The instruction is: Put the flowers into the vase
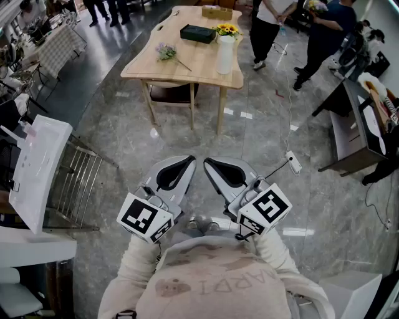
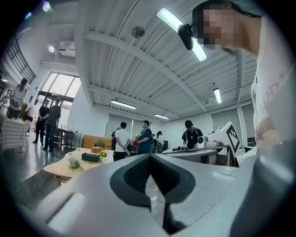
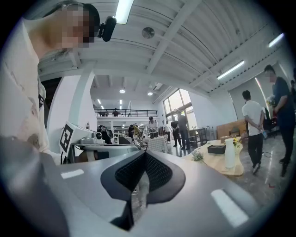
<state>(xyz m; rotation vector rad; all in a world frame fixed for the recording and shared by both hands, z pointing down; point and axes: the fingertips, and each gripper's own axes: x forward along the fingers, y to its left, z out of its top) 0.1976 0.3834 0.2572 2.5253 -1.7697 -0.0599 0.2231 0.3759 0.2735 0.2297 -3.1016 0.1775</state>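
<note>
Grey marble floor [image 1: 262, 143], open hall, strip lights overhead. 1 wooden table [image 1: 199, 65] stands well ahead of the person.

On table:
- 1 white vase [image 1: 225, 55], upright, nr right edge, w/ yellow flowers [image 1: 226, 28] already in it.
- 1 loose purple flower bunch [image 1: 166, 52] lying flat on left part, well apart from vase.
- 2 boxes at far end: 1 dark box [image 1: 198, 33], 1 tan box [image 1: 217, 12] behind it.

2 people [image 1: 268, 25] stand just past table's right end.

1 white power strip [image 1: 293, 162] on floor, right of centre, cable attached.

Grippers, 2, both held close to chest, side by side, well apart from table. Left gripper [image 1: 189, 162]: jaw tips pressed together, nothing between. Right gripper [image 1: 209, 163]: same, tips meeting, empty. 1 marker cube on each.
</note>
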